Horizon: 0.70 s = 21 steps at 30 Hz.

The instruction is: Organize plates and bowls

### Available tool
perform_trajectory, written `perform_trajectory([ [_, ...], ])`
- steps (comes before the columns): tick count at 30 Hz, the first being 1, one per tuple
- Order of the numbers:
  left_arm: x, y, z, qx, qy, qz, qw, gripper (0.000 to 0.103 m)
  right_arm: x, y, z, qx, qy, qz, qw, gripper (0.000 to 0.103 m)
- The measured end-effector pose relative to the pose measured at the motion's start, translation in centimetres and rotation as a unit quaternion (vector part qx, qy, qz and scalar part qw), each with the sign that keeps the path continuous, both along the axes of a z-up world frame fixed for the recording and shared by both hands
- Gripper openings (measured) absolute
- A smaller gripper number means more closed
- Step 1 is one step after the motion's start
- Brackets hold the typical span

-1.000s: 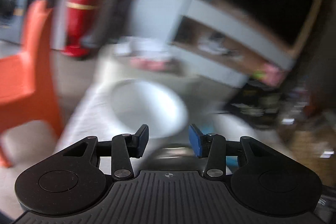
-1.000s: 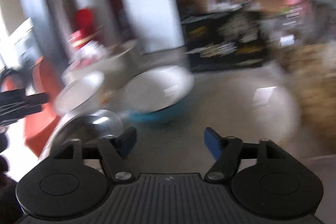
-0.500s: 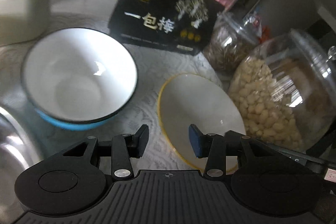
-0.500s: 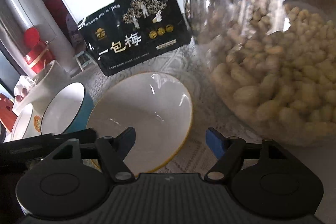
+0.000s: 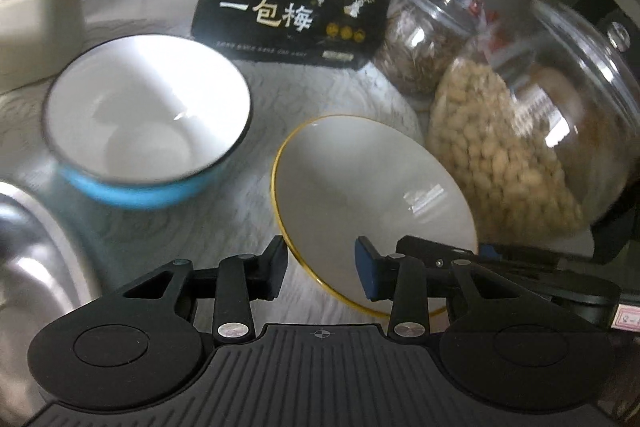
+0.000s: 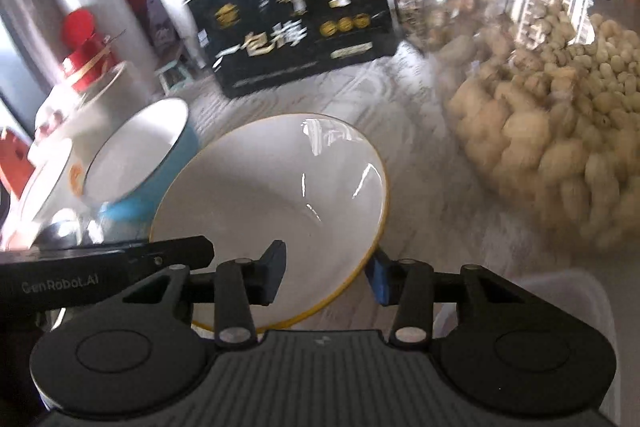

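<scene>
A white bowl with a yellow rim [image 5: 360, 187] sits on the table in front of both grippers; it also shows in the right wrist view [image 6: 272, 195]. A blue bowl with a white inside [image 5: 144, 115] stands to its left, seen too in the right wrist view [image 6: 136, 163]. My left gripper [image 5: 322, 273] is open, its fingers astride the yellow-rimmed bowl's left rim. My right gripper [image 6: 326, 275] is open, its fingers astride the same bowl's right rim. Neither pair of jaws is closed on the rim.
A black printed box [image 5: 296, 7] stands behind the bowls. A large glass jar of peanuts [image 5: 532, 131] and a smaller jar [image 5: 420, 47] crowd the right. A steel bowl [image 5: 36, 259] lies near left, a cream container [image 5: 36, 23] far left.
Both grippers swung from the room view down to the table, then moved in on the yellow-rimmed bowl until their open fingers straddle its rim on opposite sides.
</scene>
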State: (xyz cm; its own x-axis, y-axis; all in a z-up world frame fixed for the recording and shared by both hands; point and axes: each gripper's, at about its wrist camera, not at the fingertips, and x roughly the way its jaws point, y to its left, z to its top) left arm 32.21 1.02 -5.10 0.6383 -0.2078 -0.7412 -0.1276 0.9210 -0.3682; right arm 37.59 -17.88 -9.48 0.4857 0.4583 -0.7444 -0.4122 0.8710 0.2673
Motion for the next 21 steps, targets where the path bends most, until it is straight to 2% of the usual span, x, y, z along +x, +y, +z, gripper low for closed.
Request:
perform_trajectory([
  [9,-7.8,0.8,0.3,-0.015,0.015,-0.012,0.9997,0.04,-7.0,-0.4,0.0,0.008,0.01,0.045,0.999,0.045],
  [15,-11.4,1.7,0.4,-0.035,0.027,-0.015,0.9989,0.04,-10.1,0.3,0.4,-0.005,0.012,0.08,0.997,0.049],
  [16,-11.7,2.1,0.4,-0.041,0.026,-0.011,0.9988,0.039,-10.5,0.5,0.5,-0.007,0.009,0.089,0.996,0.049],
  [19,-11.9,3.5,0.1,-0.064,0.025,0.012,0.9976,0.027,-10.3,0.6,0.6,-0.002,0.011,0.091,0.996,0.049],
  [21,-12.0,4.1,0.2,-0.068,0.015,0.03,0.9971,0.027,-9.6,0.3,0.5,0.013,0.022,0.078,0.997,0.048],
])
